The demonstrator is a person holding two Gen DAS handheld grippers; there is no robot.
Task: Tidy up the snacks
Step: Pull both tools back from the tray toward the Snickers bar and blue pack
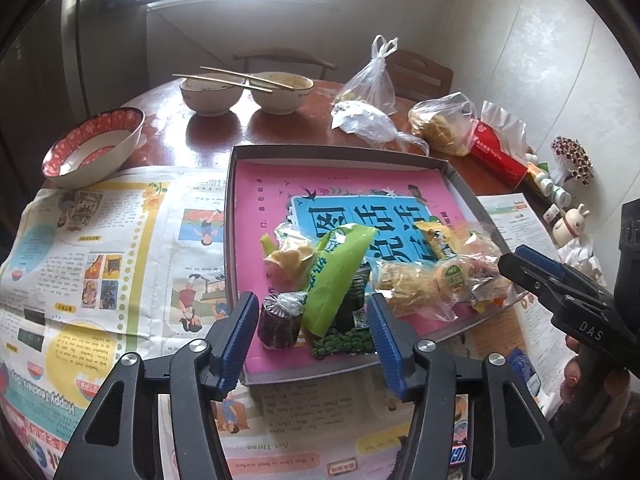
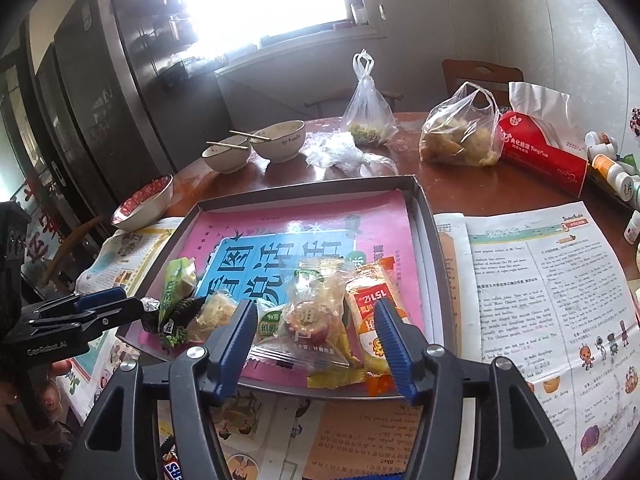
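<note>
A grey tray (image 1: 336, 153) lined with a pink booklet holds a pile of wrapped snacks at its near end. In the left wrist view my left gripper (image 1: 314, 332) is open, empty, its fingers on either side of a dark wrapped cake (image 1: 280, 322) and a green packet (image 1: 338, 268). In the right wrist view my right gripper (image 2: 314, 338) is open, empty, above a clear wrapped pastry (image 2: 310, 312) and an orange packet (image 2: 370, 300). A Snickers bar (image 2: 172, 466) lies on the newspaper below the tray (image 2: 424, 216). Each gripper shows in the other's view: the right (image 1: 520, 262), the left (image 2: 128, 304).
Newspaper (image 1: 80, 248) covers the near part of the brown round table. A red-patterned bowl (image 1: 94, 146) and two bowls with chopsticks (image 1: 240, 88) stand behind. Plastic bags (image 1: 370, 88), a red tissue pack (image 2: 540, 152) and small bottles (image 2: 612, 168) sit at the right.
</note>
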